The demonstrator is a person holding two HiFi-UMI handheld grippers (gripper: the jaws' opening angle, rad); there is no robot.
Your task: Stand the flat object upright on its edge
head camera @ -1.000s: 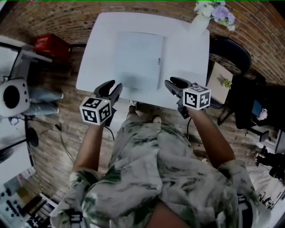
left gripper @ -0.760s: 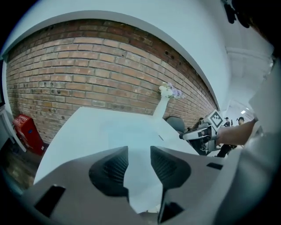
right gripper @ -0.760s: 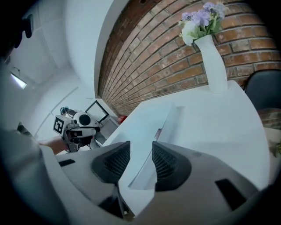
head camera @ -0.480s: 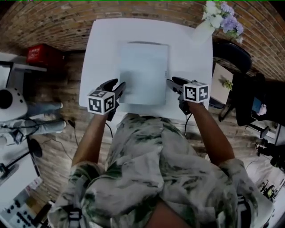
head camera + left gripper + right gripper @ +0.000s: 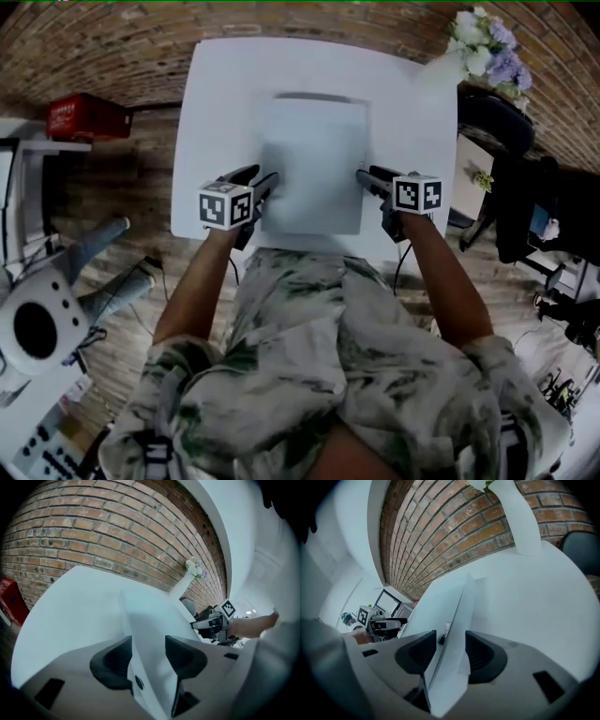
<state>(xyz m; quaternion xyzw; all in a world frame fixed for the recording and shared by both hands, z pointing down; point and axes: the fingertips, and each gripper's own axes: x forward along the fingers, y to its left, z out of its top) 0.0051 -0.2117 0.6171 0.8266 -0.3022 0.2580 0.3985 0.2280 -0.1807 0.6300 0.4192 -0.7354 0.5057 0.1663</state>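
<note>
A flat white panel [image 5: 314,164] lies on the white table [image 5: 225,94], a small dark clasp on its right edge. My left gripper [image 5: 267,183] is at its near left edge and my right gripper [image 5: 364,178] at its near right edge. In the left gripper view the panel [image 5: 150,616] runs between the dark pads of the left gripper [image 5: 147,644] without visible pressure. In the right gripper view the panel's edge [image 5: 445,602] stands between the jaws of the right gripper [image 5: 451,641]. Both pairs of jaws have just been opening and stand open.
A white vase of flowers [image 5: 487,47] stands at the table's far right corner. A red box [image 5: 89,114] lies on the floor at the left, and a dark chair [image 5: 492,112] is at the right. A brick wall rises behind the table.
Both grippers have moved forward and down from the table's near edge to the panel's left and right sides. Their jaws look wider apart.
</note>
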